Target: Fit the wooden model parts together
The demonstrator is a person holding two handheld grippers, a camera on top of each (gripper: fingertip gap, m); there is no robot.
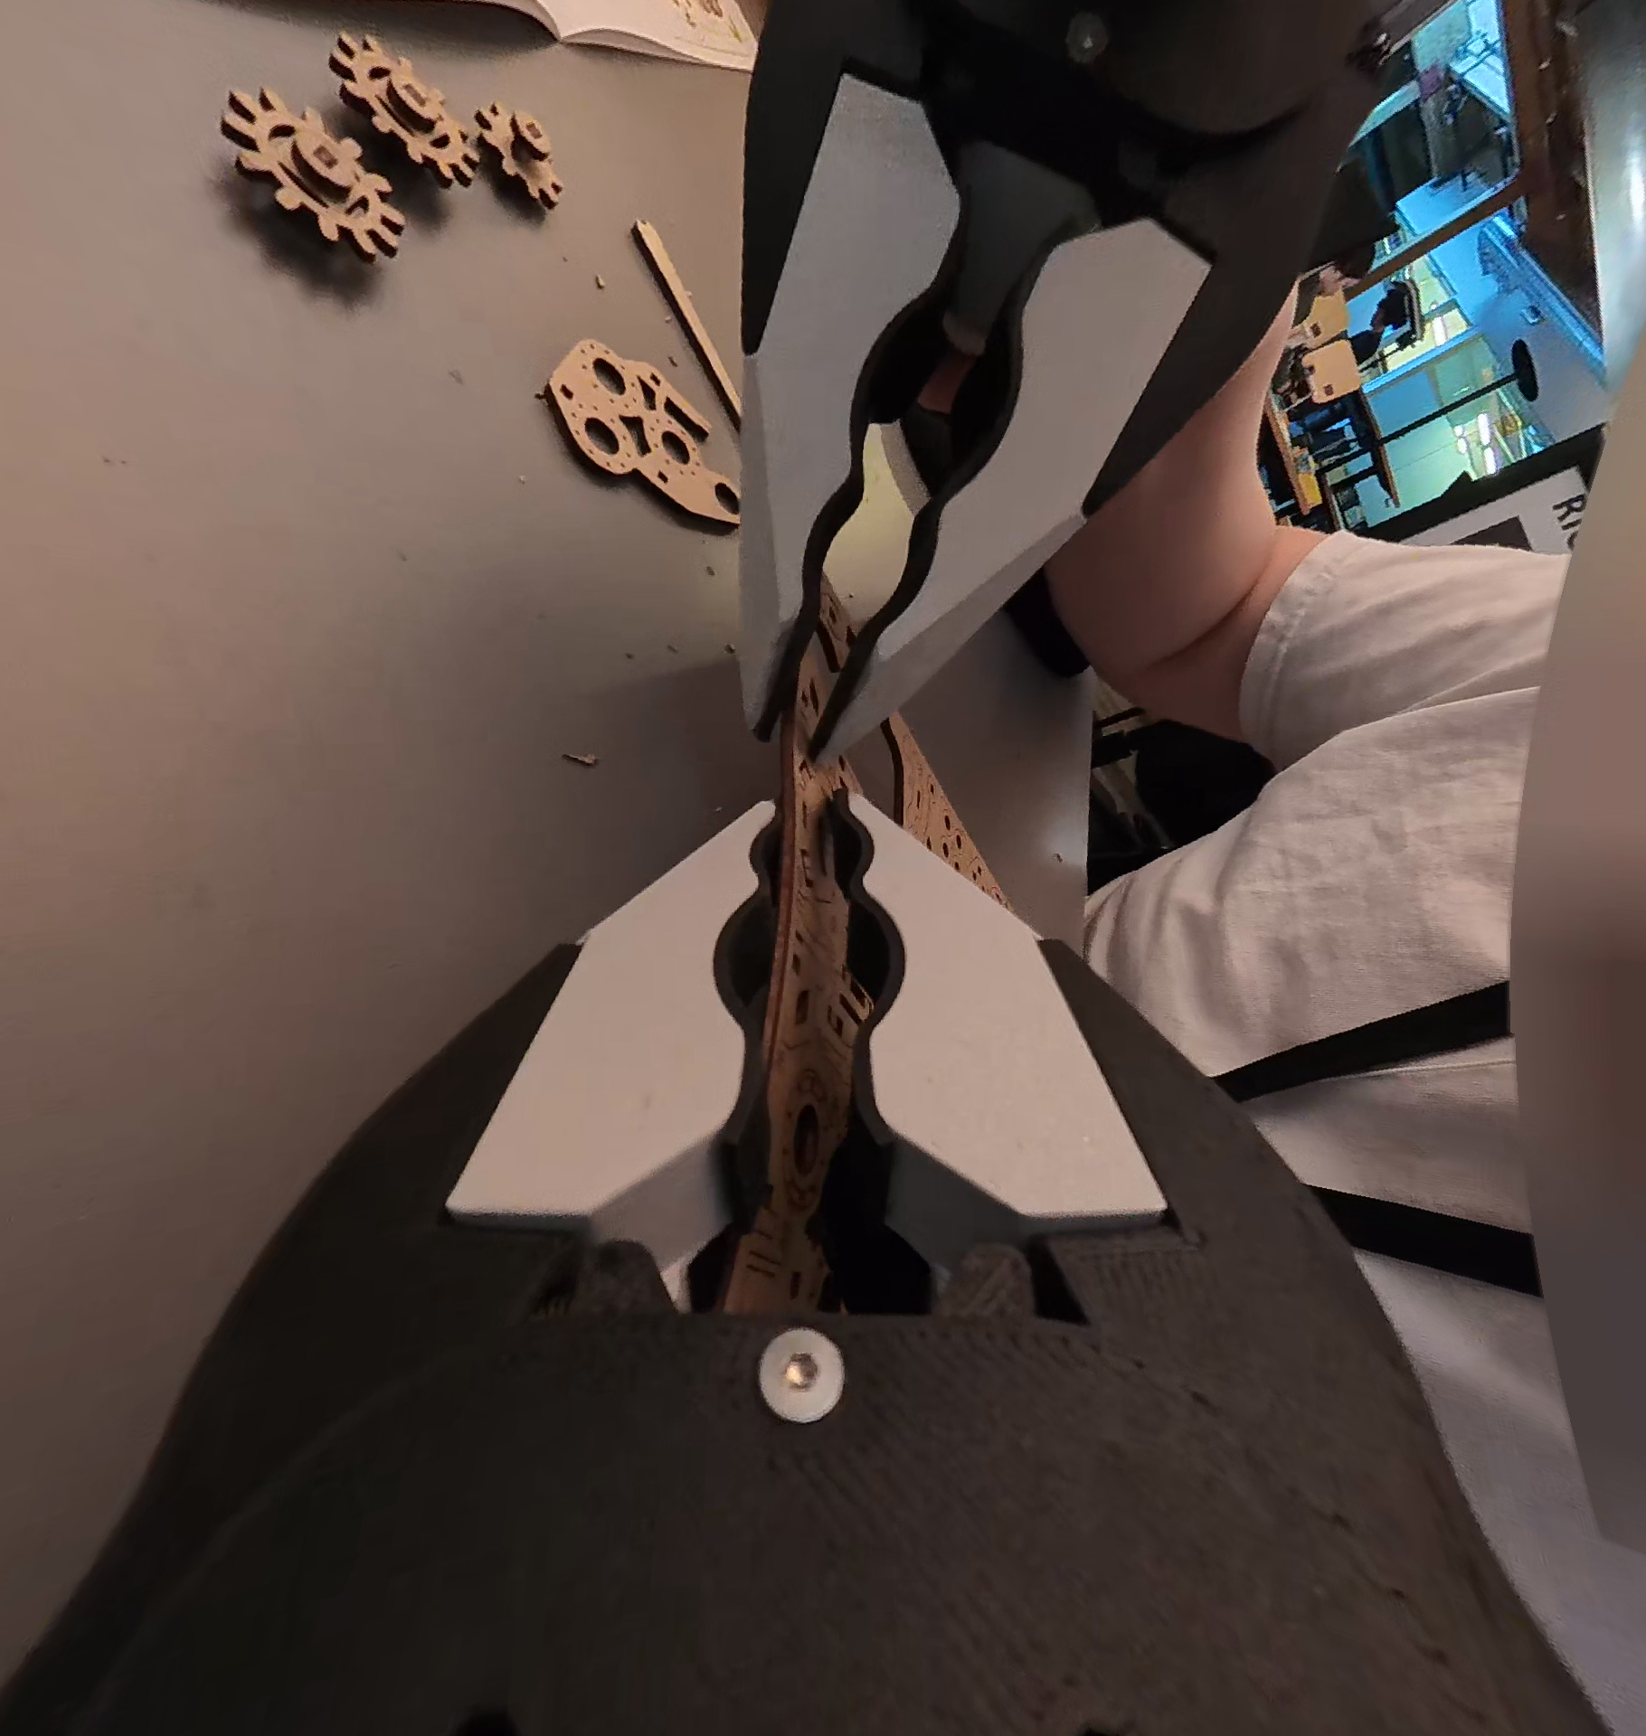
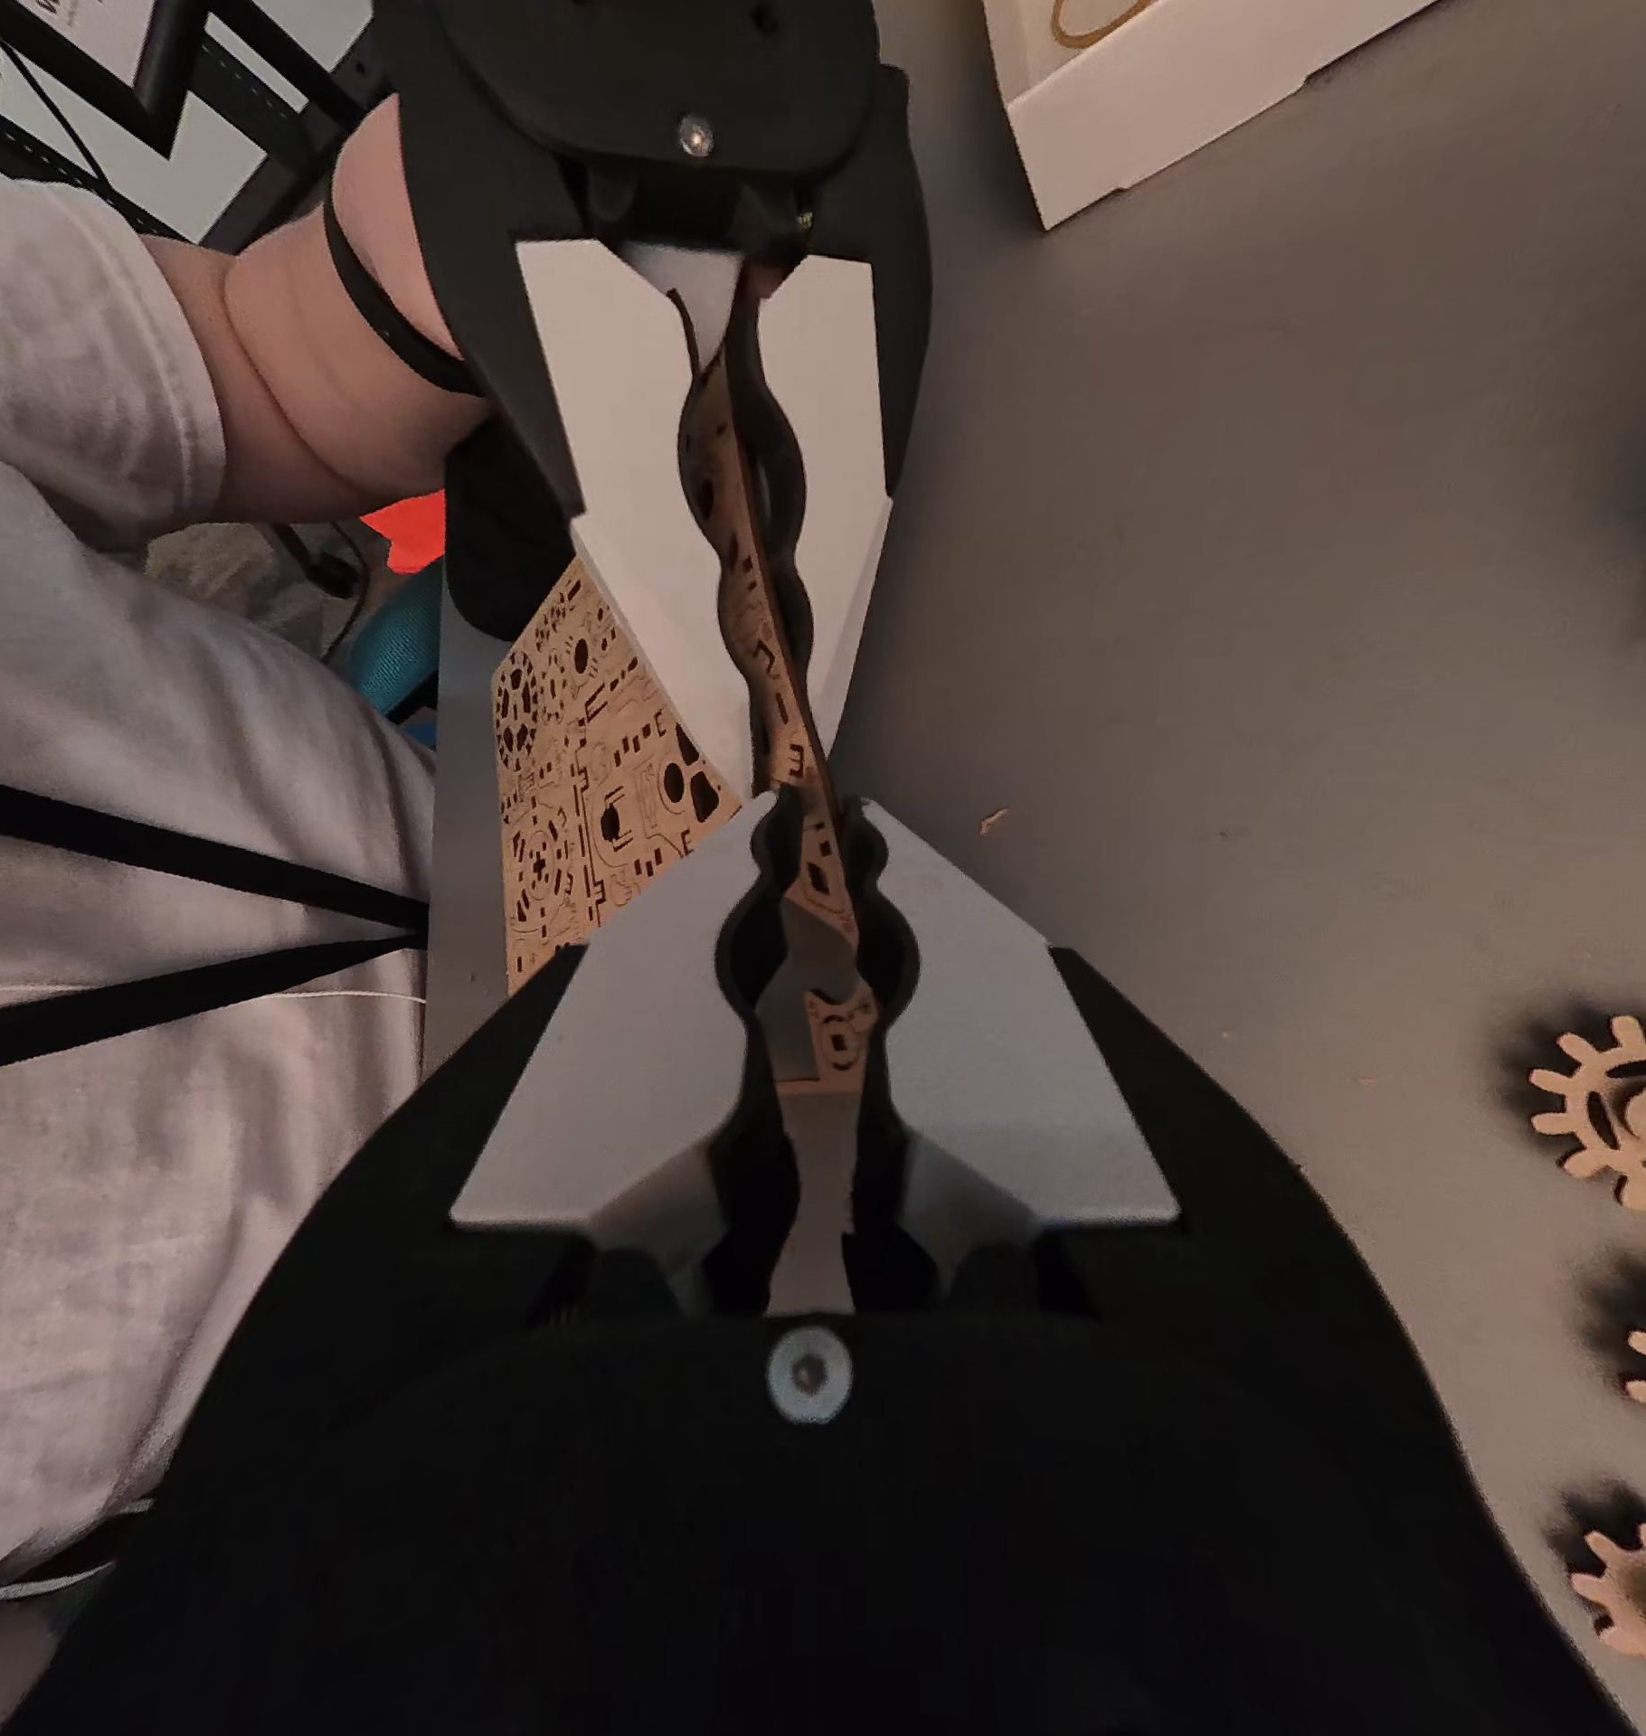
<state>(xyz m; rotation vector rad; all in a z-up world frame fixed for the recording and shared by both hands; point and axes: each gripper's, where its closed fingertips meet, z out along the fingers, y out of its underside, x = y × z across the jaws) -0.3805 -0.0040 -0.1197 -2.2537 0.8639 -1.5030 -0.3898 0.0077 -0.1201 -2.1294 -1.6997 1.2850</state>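
thin tan wooden sheet (image 1: 805,1061) (laser-cut, perhaps bowed)

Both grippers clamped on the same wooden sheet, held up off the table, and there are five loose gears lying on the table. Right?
Not five. The left wrist view shows three gears on the table. The rest holds: the left gripper and the right gripper are both shut on the wooden sheet, which is held up off the table.

Gears (image 2: 1637,1334) cut by right edge – booklet (image 1: 650,23) cropped at top, sheet (image 2: 603,798) partly hidden
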